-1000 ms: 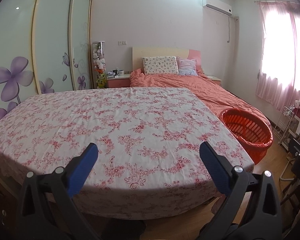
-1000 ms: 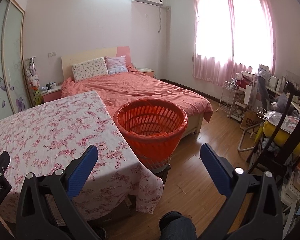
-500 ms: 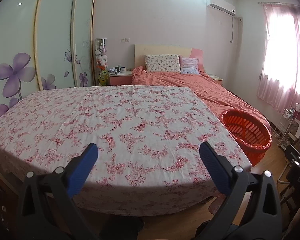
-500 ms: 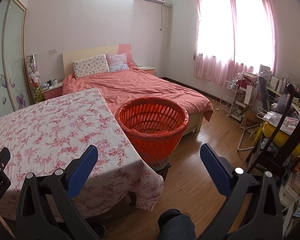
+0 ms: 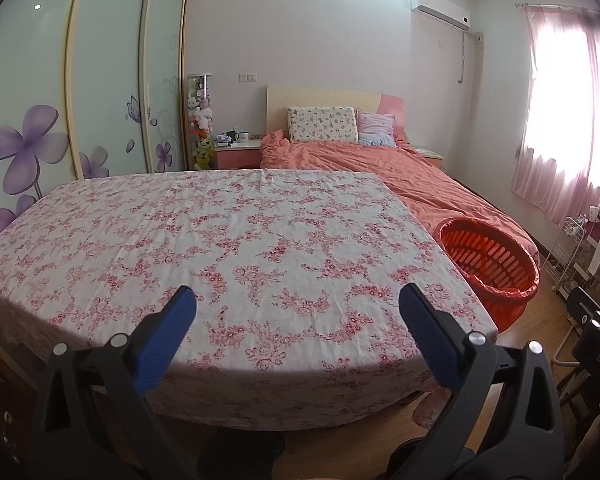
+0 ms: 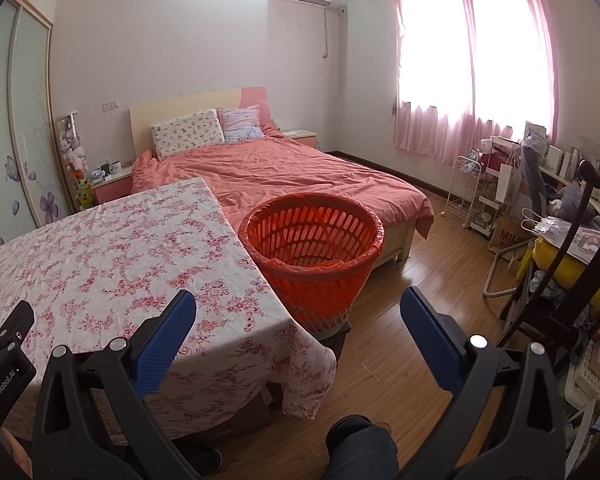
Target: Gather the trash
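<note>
Meanwhile both views have tipped slightly downward over the last second, so the floral tablecloth (image 5: 236, 240) sits lower in frame and more of the far wall shows; neither gripper has closed on anything. The left gripper (image 5: 298, 306) hovers above the near edge of the table with its blue fingers spread wide and empty, and the right gripper (image 6: 298, 308) is equally wide and empty, aimed past the table's right corner. No trash shows on the cloth or on the wooden floor (image 6: 412, 344), so collection looks either finished or not begun. The orange lined basket (image 6: 314, 254) stands just beside the table's right edge, in front of the pink bed (image 6: 300, 176). Open floor lies right of the basket; farther right a dark chair (image 6: 580, 264) and cluttered shelves narrow the room, and the cloth's hanging corner could snag a low sweep.
</note>
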{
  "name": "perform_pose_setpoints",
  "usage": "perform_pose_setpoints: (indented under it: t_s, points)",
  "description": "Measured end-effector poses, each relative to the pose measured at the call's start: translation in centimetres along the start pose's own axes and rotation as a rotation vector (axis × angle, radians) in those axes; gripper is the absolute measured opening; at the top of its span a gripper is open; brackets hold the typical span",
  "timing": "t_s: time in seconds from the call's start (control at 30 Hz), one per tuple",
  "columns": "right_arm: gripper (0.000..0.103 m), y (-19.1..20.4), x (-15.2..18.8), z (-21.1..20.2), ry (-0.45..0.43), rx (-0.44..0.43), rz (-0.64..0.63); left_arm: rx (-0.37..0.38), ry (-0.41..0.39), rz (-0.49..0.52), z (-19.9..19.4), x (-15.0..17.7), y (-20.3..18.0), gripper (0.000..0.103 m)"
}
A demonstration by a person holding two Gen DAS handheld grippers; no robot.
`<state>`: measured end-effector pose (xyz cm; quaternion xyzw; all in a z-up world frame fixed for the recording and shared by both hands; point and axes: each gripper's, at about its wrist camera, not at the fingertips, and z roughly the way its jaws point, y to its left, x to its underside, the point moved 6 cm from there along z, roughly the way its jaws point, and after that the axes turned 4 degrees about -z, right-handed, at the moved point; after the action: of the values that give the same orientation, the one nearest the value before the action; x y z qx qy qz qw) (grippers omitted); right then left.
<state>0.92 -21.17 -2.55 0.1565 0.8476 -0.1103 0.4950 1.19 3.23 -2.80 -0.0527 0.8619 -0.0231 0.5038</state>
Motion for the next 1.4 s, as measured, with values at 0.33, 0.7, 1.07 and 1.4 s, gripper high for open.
perform_pose_setpoints:
  t_s: [0.33, 0.7, 1.07, 1.4]
  points:
    - [0.101, 0.0, 0.1, 0.1, 0.002, -0.002, -0.002, -0.028, -0.018, 0.04, -0.3, -0.4, -0.9, 0.099]
    - [0.101, 0.1, 0.0, 0.1, 0.001, -0.002, -0.003, -0.016, -0.028, 0.035, -0.5, -0.9, -1.1, 0.099]
    - [0.101, 0.0, -0.3, 0.3, 0.004, 0.002, -0.007, -0.019, -0.022, 0.035, -0.3, -0.9, -1.0, 0.099]
    - [0.101, -0.4, -0.4, 0.6, 0.004, 0.006, -0.009, -0.021, -0.019, 0.033, -0.2, -0.8, -0.9, 0.099]
